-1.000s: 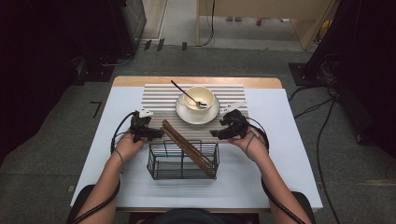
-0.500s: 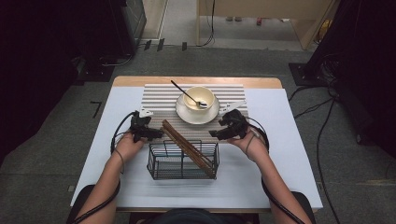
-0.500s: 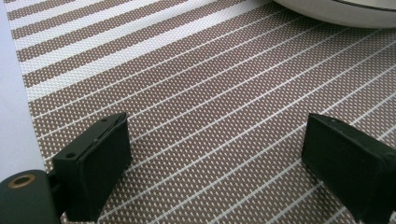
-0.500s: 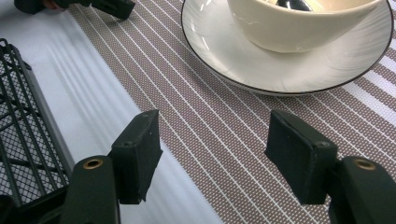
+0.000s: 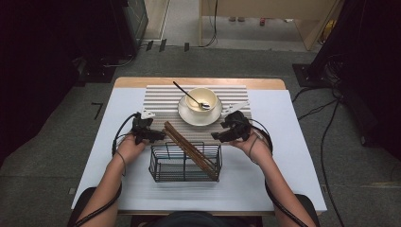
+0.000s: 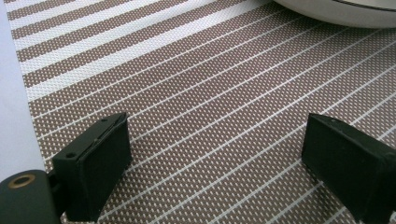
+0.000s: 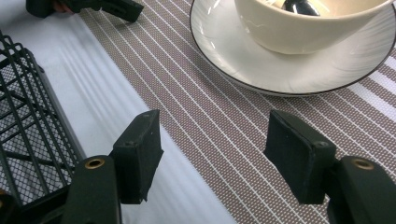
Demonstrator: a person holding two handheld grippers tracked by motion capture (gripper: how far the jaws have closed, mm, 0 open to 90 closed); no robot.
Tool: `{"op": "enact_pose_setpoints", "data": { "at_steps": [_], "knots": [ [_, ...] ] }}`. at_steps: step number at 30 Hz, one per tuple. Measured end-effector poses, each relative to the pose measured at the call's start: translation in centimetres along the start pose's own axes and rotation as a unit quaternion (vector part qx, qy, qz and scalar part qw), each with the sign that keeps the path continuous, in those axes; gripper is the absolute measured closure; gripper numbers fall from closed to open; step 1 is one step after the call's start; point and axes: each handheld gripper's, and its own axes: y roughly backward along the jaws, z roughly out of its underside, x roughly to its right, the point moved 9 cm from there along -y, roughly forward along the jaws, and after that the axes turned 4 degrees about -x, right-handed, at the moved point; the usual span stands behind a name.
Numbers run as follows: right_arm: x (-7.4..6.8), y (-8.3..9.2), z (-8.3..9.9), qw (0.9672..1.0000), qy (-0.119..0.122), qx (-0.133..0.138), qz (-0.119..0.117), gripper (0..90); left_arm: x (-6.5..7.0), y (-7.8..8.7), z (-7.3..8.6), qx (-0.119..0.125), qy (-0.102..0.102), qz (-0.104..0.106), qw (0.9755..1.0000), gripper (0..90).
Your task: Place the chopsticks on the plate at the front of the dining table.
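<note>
nothing had moved since the earlier frame: both the left hand-held gripper and the right hand-held gripper hovered spread and empty beside the chopsticks in the wire basket. the next move, i judged, called for pinching the chopsticks.

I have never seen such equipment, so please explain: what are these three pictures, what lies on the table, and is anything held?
A person sits at a table and holds one hand-held gripper per hand: the left hand-held gripper and the right hand-held gripper. The high view looks down from above. The other two pictures come from cameras on the grippers, looking along their black jaws. On the striped mat stands a bowl with a spoon on a saucer. Nearer the person, chopsticks lean in a wire basket. Both pairs of jaws stand open, holding nothing.
</note>
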Motion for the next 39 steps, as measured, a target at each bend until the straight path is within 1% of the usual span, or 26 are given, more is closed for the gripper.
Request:
{"op": "enact_pose_setpoints", "data": {
  "at_steps": [9, 17, 24, 39],
  "knots": [
    [-0.3, 0.3, -0.1, 1.0000, 0.000, 0.000, 0.002, 36.1, 0.0, 0.0, 0.0, 0.000, 0.000, 0.000, 1.0000, 8.5],
    [-1.1, 0.6, -0.4, 1.0000, 0.004, -0.003, -0.001, 36.1, 0.0, 0.0, 0.0, 0.000, 0.000, 0.000, 1.0000, 8.5],
    [-1.6, 1.2, -0.8, 0.9999, 0.016, 0.002, 0.001, 36.2, 0.0, 0.0, 0.0, 0.000, 0.000, 0.000, 1.0000, 8.5],
    [-2.3, 2.4, -1.4, 0.9996, 0.023, 0.014, -0.002, 36.7, 0.0, 0.0, 0.0, 0.000, 0.000, 0.000, 1.0000, 8.5]
  ]
}}
